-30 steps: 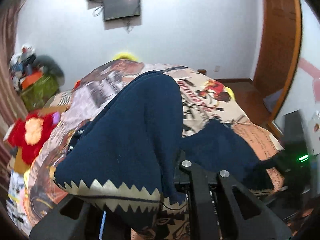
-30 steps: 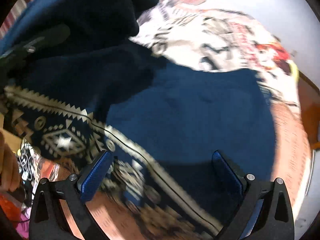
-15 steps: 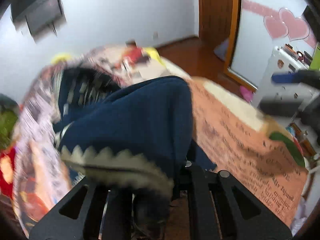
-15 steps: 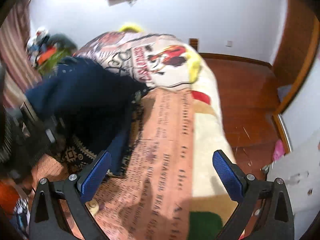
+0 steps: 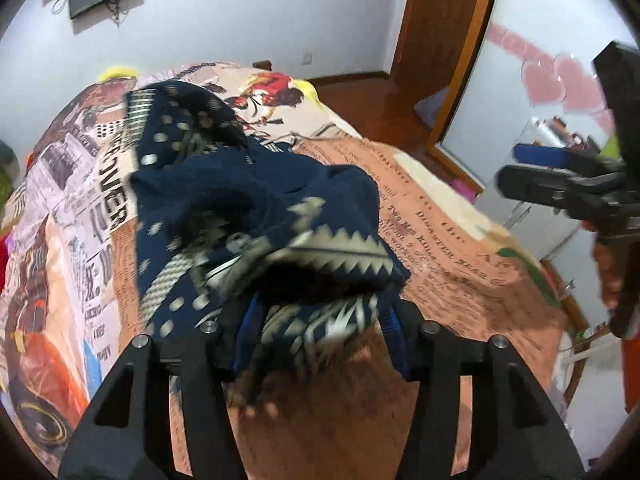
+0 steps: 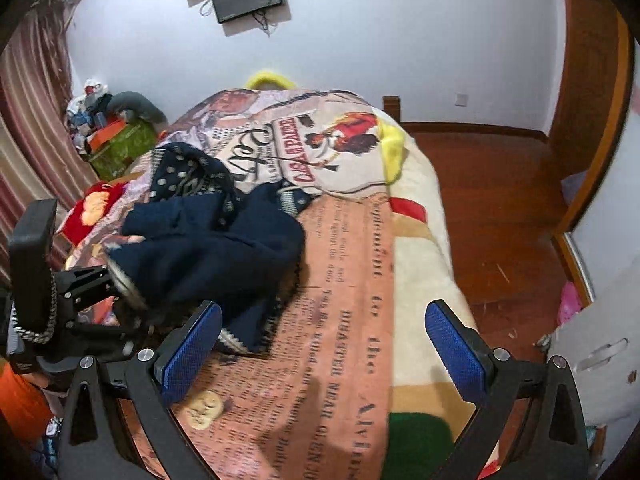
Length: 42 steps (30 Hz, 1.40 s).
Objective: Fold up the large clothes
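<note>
Where bed (image 6: 420, 208) stands: printed blanket (image 6: 344, 320), white walls (image 6: 360, 40).

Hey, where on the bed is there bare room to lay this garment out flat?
Free: the orange printed stretch of the bedspread between the navy garment and the cream edge strip, and the rooster print beyond. Crowded: the left side, under the bunched garment beside the red plush toy.

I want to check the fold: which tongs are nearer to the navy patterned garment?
Left. The left tongs, jaws just opening, have the navy patterned garment between their fingers. The right tongs hover apart from it, over the printed blanket.
</note>
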### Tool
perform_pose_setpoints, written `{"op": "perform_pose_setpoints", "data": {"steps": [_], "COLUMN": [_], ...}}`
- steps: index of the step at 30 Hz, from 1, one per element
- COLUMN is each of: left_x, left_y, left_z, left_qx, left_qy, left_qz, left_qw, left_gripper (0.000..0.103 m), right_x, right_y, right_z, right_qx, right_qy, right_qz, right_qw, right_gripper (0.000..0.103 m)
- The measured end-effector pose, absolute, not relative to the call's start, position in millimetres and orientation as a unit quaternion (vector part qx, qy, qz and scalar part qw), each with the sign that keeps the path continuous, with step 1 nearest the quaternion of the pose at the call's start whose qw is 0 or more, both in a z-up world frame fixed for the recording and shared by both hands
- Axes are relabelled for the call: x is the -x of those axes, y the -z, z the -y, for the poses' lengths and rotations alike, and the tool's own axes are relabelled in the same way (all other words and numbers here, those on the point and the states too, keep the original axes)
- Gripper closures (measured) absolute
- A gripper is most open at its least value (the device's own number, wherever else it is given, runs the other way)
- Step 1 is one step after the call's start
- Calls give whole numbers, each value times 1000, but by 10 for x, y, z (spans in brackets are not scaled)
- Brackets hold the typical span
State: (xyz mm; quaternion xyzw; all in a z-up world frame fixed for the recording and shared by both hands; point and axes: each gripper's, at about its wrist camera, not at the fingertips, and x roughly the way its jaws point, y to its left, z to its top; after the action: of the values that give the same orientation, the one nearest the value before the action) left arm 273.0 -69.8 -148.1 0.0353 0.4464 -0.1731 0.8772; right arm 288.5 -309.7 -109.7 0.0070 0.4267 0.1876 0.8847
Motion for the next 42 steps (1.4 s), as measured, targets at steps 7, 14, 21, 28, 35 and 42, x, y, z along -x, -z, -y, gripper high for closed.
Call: {"op": "perform_pose_setpoints", "data": {"steps": [7,14,21,28,35,42], "left_x": [-2465,-2704,-3580,-3987,-4425,-4249], "left_y": [1118,1013,1684,1665,1546,1008], "left_z": [180,-432,-753,-409,449,663], "left_qx": [-3,-2,37,74,55,74], "left_qy": [147,63,13,55,140,199], "left_qz": [-408,-375,-464,-449,-474,-435], "left_qw": [901,925,885,889,868,875], "left_gripper": [40,26,26,26,26,26], "right_x": [-2830,-2865,-3151,-3382,-3450,-3352], "right_y": [940,995,1255,1518,1531,1187], "right_z": [2803,2423,2457,2891,3263,3319], "right_qx": [5,18,-10,-49,-59,-55], "right_qy": [-222,-257,-227,-178,-145,-164], "right_qz": [-408,-402,-429,-463,-463,-430], "right_qw": [885,879,874,867,873,886], "right_gripper": [1,1,1,1,1,1]}}
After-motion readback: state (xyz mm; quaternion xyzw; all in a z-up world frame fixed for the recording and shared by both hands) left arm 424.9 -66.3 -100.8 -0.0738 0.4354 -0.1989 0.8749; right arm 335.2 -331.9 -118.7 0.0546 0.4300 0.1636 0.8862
